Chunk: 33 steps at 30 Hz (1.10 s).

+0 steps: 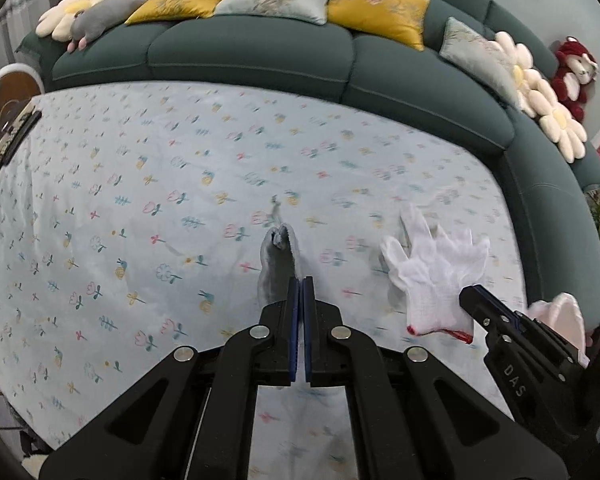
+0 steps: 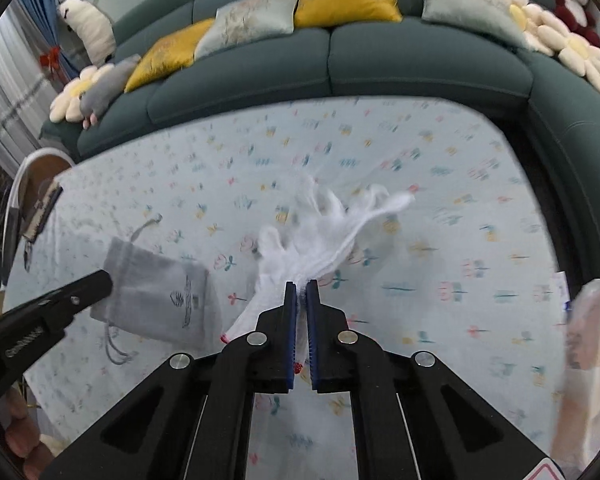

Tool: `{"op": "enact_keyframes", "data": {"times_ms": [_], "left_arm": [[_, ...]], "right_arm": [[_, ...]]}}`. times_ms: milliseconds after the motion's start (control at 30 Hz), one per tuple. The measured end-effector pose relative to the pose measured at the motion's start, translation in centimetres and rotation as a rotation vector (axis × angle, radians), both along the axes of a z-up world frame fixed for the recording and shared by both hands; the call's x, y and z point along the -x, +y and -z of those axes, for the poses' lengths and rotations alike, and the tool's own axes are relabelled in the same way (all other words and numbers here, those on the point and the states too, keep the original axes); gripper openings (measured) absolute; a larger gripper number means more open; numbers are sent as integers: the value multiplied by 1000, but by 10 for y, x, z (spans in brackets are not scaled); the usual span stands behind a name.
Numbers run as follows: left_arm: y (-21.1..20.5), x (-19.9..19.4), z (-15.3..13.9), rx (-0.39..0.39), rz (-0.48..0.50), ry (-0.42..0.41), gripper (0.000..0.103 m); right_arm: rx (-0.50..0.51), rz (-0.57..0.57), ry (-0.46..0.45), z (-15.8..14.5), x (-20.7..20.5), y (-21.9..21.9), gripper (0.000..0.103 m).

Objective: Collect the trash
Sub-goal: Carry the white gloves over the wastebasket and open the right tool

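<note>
My left gripper (image 1: 302, 280) is shut on a grey drawstring pouch (image 1: 278, 264) and holds it edge-on above the flowered tablecloth (image 1: 140, 200). In the right wrist view the pouch (image 2: 160, 296) shows flat, with a printed logo, pinched at its corner by the left gripper (image 2: 104, 280). My right gripper (image 2: 301, 285) is shut on a white knit glove (image 2: 320, 236) with a red cuff edge, its fingers spread forward. In the left wrist view the glove (image 1: 432, 272) hangs from the right gripper (image 1: 470, 292) at the right.
A dark green curved sofa (image 1: 260, 52) with yellow and pale cushions and plush toys wraps the table's far side. A round white-rimmed tray (image 1: 4, 92) and a patterned strip lie at the far left. A translucent pink bag (image 2: 588, 360) hangs at the right edge.
</note>
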<state>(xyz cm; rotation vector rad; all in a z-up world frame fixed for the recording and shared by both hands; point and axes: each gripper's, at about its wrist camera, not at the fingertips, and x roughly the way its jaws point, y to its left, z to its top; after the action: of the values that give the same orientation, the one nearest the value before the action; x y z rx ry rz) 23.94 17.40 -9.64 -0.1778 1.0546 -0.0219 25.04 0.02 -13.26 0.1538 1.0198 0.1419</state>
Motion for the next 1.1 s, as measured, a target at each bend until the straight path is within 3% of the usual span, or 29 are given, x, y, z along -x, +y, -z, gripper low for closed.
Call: {"op": "enact_keyframes", "data": {"times_ms": [300, 600, 1100], "left_arm": [[-75, 39, -55, -2, 127, -74, 1], [-160, 75, -88, -2, 270, -126, 1], [-272, 119, -107, -19, 470, -156, 1]], "right_arm": [[-1, 88, -115, -72, 53, -62, 5], [5, 206, -186, -113, 113, -139, 5], [5, 397, -224, -125, 187, -248, 5]]}}
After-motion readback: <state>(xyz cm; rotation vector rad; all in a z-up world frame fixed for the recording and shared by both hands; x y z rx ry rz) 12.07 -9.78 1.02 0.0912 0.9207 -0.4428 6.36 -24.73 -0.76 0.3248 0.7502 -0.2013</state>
